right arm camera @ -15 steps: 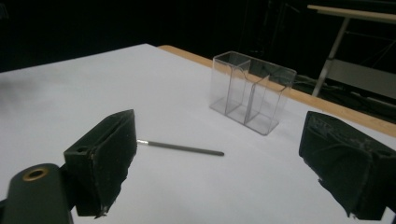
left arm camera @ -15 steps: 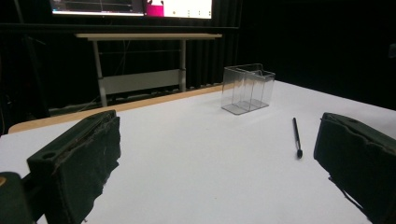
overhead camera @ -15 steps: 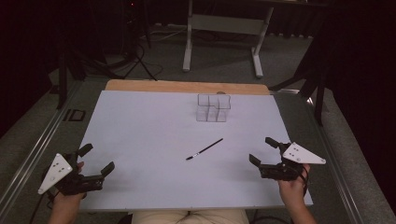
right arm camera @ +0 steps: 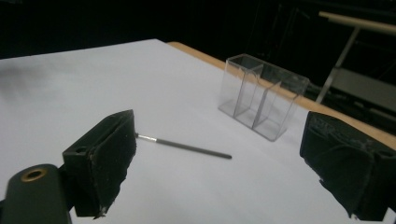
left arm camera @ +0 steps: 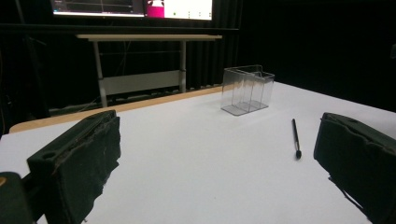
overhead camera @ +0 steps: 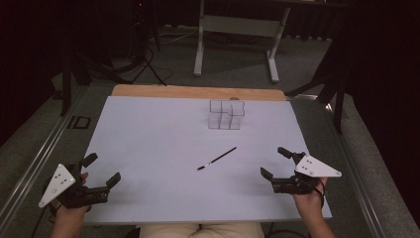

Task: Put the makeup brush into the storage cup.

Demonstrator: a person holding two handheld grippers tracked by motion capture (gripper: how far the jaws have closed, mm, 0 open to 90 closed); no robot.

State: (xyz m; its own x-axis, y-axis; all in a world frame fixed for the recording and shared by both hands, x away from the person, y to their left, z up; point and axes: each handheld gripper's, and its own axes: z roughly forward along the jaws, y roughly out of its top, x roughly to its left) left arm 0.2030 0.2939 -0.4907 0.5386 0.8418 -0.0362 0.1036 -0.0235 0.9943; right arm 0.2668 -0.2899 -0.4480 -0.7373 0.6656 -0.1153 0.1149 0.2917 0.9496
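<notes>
Nothing moved since before, both tools, left [overhead camera: 105, 168] and right [overhead camera: 277, 161], gaping wide and empty, slim black pen [overhead camera: 217, 158] on matte white table [overhead camera: 148, 144], clear boxy organizer [overhead camera: 226, 114].

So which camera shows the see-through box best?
The right gripper view: the clear box is close, and its dividers and compartments stand out. The left gripper view shows it smaller and farther off. The high view shows it tiny and faint near the table's far edge.
</notes>
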